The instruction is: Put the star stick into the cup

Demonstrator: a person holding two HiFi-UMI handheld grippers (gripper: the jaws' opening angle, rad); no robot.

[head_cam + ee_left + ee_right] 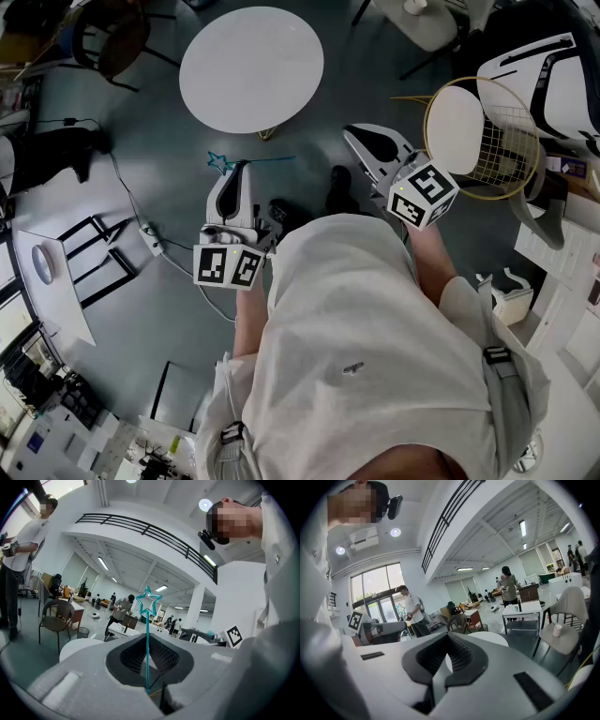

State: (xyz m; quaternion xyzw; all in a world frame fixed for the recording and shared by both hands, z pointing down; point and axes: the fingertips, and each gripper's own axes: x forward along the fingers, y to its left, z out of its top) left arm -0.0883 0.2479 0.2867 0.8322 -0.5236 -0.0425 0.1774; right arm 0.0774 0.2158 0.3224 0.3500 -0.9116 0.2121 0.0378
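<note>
My left gripper [241, 174] is shut on the teal star stick [262, 159]. The star end [218, 162] sticks out to the left of the jaws, over the grey floor. In the left gripper view the stick [148, 639] rises from between the jaws of the left gripper [149, 682], with the star at the top. My right gripper [360, 139] is held up beside it, shut with nothing in it; its jaws meet in the right gripper view [443, 667]. A small white cup [557, 630] stands on a grey chair seat at the right, and also shows at the top [415, 6].
A round white table [251, 67] stands ahead of both grippers. To the right is a gold wire chair [480, 139] with a white cushion. A cable and power strip [150, 240] lie on the floor at the left. People stand and work farther off in the room.
</note>
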